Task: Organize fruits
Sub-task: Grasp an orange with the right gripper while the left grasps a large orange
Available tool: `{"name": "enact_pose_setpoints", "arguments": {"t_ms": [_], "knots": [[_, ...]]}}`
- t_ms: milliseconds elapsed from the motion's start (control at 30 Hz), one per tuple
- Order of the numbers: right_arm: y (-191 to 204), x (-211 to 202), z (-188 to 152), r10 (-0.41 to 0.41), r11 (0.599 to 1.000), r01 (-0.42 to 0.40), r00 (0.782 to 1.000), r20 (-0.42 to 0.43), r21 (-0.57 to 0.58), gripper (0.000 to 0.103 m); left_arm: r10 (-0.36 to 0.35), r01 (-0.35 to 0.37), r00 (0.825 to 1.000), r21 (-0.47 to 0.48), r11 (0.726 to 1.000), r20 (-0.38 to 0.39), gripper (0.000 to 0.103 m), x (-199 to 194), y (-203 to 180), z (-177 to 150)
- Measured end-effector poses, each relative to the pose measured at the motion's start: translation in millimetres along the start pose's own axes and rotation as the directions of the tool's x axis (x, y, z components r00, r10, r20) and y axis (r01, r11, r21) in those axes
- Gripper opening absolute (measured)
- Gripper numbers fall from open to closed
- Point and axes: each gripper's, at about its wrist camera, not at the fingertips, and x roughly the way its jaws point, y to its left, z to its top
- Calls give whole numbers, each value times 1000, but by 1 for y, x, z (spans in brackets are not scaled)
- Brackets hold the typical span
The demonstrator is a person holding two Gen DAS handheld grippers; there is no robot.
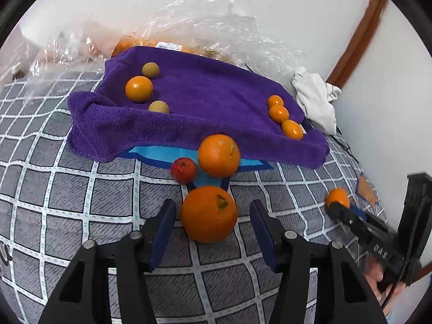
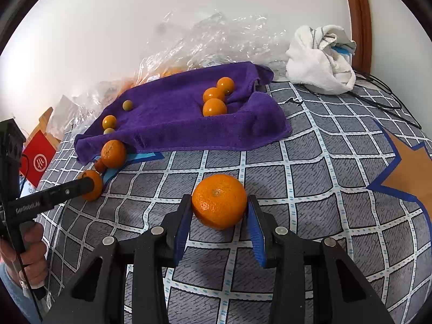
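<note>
My left gripper [image 1: 213,204] stands open around a large orange [image 1: 208,213] that rests on the checked grey cover; a gap shows at each pad. Just beyond it lie another large orange [image 1: 218,155] and a small red fruit [image 1: 183,170], at the front edge of a purple towel [image 1: 202,102]. The towel carries one orange with two yellowish fruits [image 1: 150,69] on its left and three small oranges [image 1: 278,113] on its right. My right gripper [image 2: 219,198] is shut on a mandarin [image 2: 219,202], both blue pads pressing its sides, low over the cover.
A crumpled clear plastic bag [image 1: 205,27] holding more oranges lies behind the towel against the white wall. A white cloth [image 2: 321,59] sits at the back right with black cables [image 2: 378,94] beside it. A red box [image 2: 37,159] stands off the left edge.
</note>
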Motion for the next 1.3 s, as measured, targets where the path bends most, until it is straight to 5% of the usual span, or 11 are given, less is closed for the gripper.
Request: {"name": "enact_pose_setpoints", "arguments": {"t_ms": [67, 400, 1300], "knots": [[1, -1, -1, 4, 1000, -4, 1000, 4, -1, 40, 15, -15, 1000, 14, 1000, 2, 41, 3, -1, 1], [0, -1, 0, 12, 1000, -12, 1000, 4, 5, 40, -87, 88, 996, -19, 996, 23, 41, 5, 13, -3], [7, 7, 0, 15, 1000, -16, 999, -36, -22, 40, -120, 122, 992, -49, 991, 38, 41, -1, 20, -4]]}}
